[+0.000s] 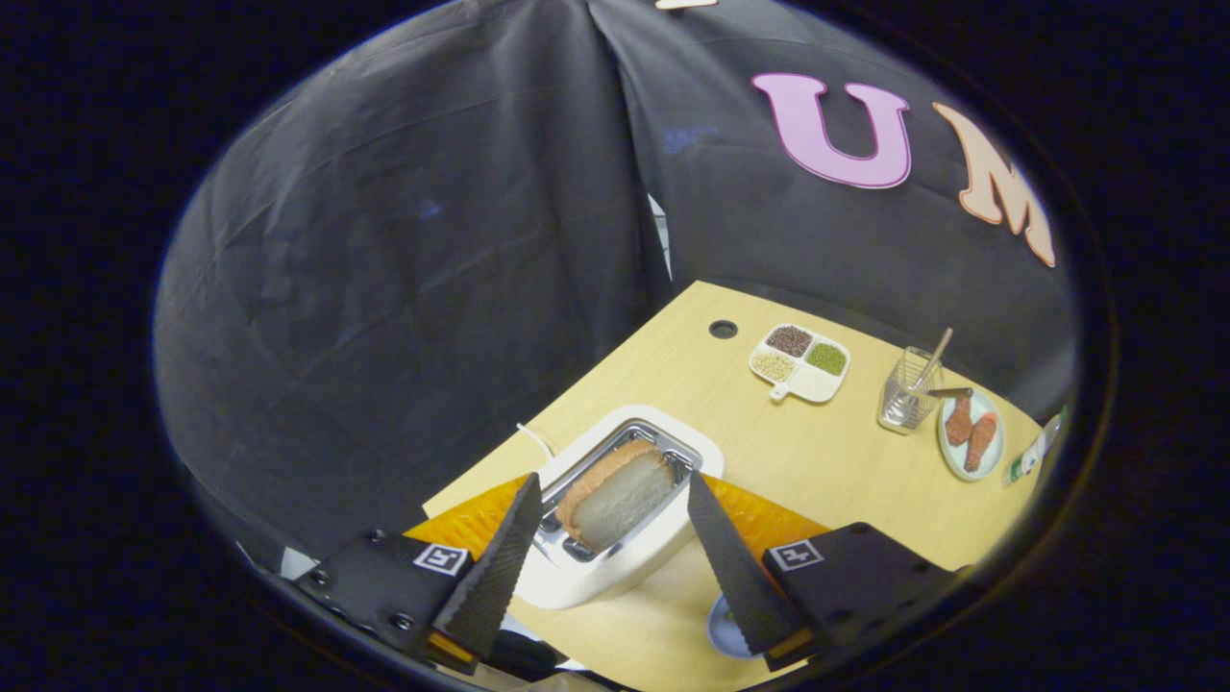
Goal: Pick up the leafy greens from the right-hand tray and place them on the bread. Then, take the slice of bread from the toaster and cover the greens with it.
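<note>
- Two fingers of the gripper (615, 538) stand spread apart, gripping nothing.
- Bread (617, 492) stands in the toaster (629, 562), between the fingers, untouched by either.
- Toaster sits near the desk's (817, 461) left edge.

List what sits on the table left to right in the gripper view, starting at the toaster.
Toaster with bread slice between the open gripper fingers → divided dish of beans → glass with stick → plate of sausages.
</note>
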`<state>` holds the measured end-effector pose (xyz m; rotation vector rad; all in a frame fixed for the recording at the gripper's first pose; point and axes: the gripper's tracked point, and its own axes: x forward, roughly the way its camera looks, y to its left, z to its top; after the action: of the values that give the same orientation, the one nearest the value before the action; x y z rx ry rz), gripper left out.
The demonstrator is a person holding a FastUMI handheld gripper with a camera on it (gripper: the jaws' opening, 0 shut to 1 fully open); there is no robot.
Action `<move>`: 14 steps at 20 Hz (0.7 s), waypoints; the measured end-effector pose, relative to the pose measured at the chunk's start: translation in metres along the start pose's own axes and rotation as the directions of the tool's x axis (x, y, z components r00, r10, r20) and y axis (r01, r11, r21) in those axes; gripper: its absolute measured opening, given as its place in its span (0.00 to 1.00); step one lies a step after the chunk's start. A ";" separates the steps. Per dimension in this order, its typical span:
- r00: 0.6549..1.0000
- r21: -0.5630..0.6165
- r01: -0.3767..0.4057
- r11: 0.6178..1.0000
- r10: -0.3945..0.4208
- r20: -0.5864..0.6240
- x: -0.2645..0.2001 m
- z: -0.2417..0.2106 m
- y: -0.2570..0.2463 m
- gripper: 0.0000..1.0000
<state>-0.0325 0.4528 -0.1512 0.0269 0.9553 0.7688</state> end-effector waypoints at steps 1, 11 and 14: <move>1.000 0.008 0.007 1.000 -0.007 -0.001 0.006 0.003 0.001 0.97; 0.995 0.061 0.063 0.996 -0.057 -0.086 0.052 -0.010 -0.008 0.97; 0.992 0.075 0.067 0.995 -0.058 -0.116 0.060 -0.018 -0.011 0.81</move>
<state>-0.0193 0.4755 -0.2091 0.0217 1.0896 0.6800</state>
